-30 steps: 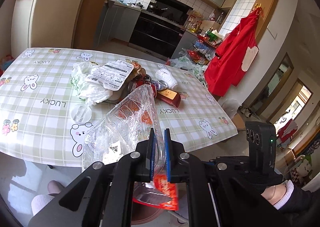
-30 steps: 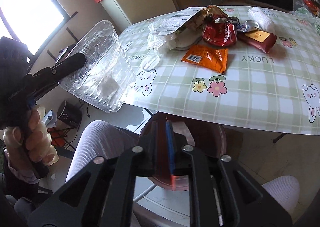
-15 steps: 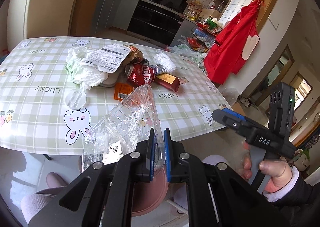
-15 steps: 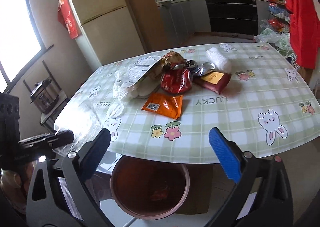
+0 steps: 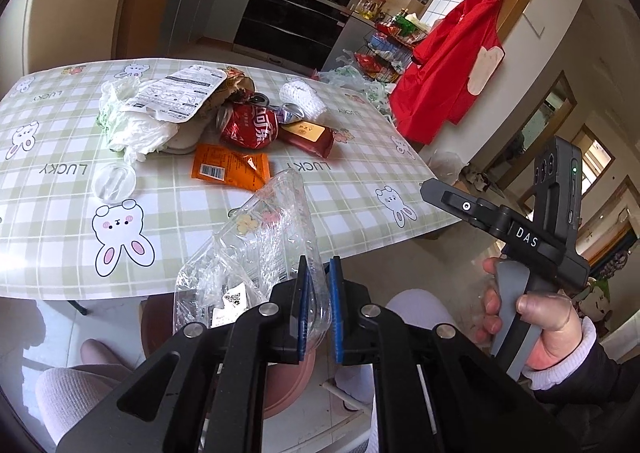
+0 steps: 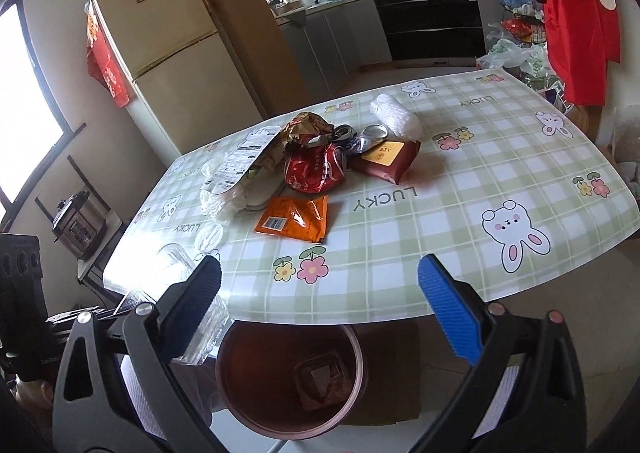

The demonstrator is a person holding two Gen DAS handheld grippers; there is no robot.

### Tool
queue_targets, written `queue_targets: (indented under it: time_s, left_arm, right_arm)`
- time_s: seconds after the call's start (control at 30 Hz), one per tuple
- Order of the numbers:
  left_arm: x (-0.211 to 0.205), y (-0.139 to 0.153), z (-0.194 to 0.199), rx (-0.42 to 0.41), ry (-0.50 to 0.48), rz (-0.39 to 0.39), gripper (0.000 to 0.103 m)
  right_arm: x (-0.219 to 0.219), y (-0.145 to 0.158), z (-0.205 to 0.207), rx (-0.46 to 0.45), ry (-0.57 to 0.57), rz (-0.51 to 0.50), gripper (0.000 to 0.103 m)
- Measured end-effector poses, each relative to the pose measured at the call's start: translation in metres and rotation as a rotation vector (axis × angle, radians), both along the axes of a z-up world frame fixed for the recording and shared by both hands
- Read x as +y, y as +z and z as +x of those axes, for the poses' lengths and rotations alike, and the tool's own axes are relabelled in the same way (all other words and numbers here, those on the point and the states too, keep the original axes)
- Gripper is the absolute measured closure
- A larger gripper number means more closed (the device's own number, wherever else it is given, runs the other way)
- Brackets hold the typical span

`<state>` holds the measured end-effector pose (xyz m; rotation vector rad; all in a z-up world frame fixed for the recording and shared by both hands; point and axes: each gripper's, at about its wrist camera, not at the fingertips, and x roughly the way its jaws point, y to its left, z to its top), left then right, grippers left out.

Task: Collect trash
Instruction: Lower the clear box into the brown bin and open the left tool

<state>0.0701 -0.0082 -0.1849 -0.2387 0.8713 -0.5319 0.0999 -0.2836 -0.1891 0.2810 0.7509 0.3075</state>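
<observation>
Now dumping clear crinkled plastic tray (image 5: 260, 253) into round brown trash bin (image 6: 290, 373).
Left gripper (image 5: 318, 307) pinching tray just over bin; right gripper (image 6: 320, 305) spread wide, carrying nothing. Best centred over bin before letting go.

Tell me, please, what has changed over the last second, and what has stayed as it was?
The right gripper opened wide, having let a wrapper drop into the bin, and lifted toward the table. The left gripper stays clamped on the clear plastic container; the table's trash is unmoved.
</observation>
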Motion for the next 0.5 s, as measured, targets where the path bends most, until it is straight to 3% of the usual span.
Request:
queue_targets:
  time_s: [0.2,0.27,0.5]
  left_arm:
    - [-0.0027,-0.0042,0.0011,0.015,-0.005,0.014,0.088]
    - [-0.0018,-0.0069,0.0026,0.026,0.003,0.021,0.077]
    - [0.0046,-0.0089,0.0032,0.016,0.04,0.038,0.056]
  right_arm:
    - [-0.001,-0.0052,0.0005,0.015,-0.004,0.007,0.006]
    - [-0.001,-0.0059,0.0005,0.017,-0.002,0.008,0.006]
    - [-0.0004,-0.0079,0.0008,0.023,-0.004,0.003,0.006]
